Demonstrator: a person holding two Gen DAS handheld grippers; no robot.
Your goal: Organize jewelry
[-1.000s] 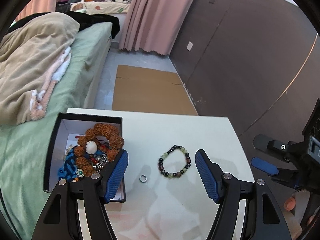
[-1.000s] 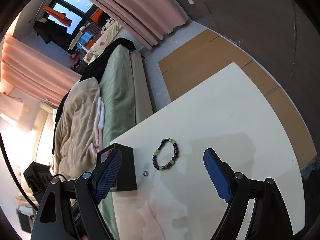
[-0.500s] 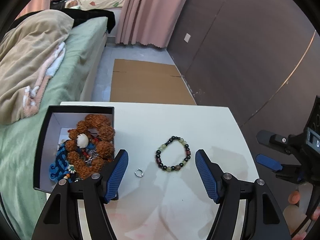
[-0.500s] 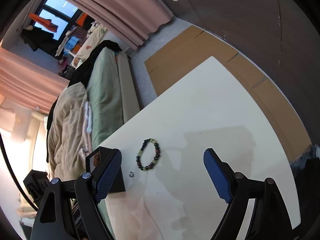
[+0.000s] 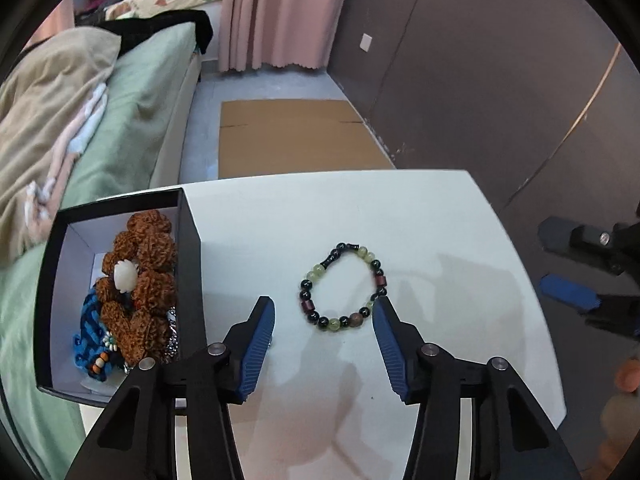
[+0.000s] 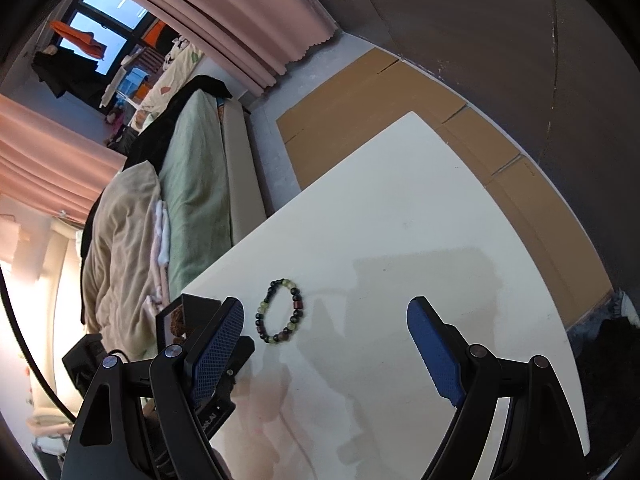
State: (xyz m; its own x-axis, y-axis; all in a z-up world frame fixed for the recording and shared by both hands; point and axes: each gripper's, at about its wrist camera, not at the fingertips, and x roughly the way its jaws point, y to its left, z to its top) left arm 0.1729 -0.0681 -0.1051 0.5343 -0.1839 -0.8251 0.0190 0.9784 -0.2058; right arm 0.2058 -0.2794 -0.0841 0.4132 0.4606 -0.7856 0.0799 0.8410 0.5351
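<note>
Since a second ago left gripper dropped toward the bracelet, jaws closing, nothing pinched yet; next, grip and box it.

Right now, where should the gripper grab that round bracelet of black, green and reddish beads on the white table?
Probably from straight above, pinching one side of the ring of beads. The black, green and reddish bead bracelet lies flat and open on the white table, so no edge sticks up. The left gripper is nearest, its jaws closing just in front of the loop. The near arc, with its small round beads, looks easiest to nip.
</note>
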